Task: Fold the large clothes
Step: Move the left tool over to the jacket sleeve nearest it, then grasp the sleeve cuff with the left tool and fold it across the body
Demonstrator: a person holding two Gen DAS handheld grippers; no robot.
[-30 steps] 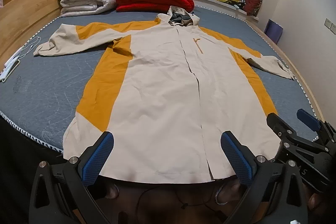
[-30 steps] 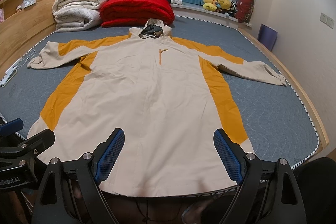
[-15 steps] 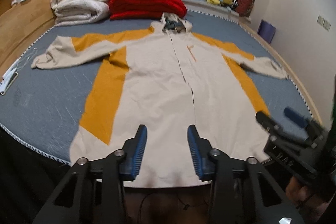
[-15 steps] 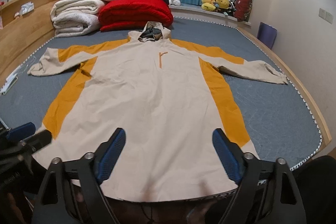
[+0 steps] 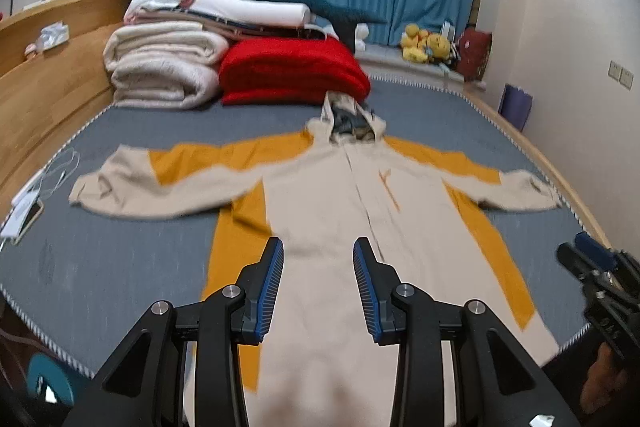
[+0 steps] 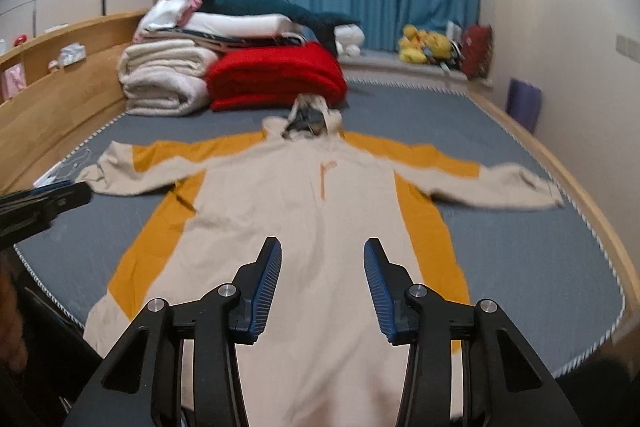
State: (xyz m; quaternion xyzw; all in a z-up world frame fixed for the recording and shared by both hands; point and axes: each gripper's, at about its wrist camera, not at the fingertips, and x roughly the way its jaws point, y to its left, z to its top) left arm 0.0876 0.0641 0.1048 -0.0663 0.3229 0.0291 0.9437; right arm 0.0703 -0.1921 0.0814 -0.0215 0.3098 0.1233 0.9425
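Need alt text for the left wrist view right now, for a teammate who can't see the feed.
A beige and orange hooded coat lies spread flat on a grey bed, sleeves out. The left gripper, jaws partly open and empty, hovers over its lower front; folded blankets are stacked beyond the hood.

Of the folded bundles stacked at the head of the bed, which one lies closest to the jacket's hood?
The red blanket: its front edge sits right behind the hood. The cream blanket roll lies further left, and the white and teal items are stacked above.

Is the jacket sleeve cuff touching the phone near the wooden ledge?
Apart: the left wrist view shows bare grey mattress between the sleeve cuff and the phone.
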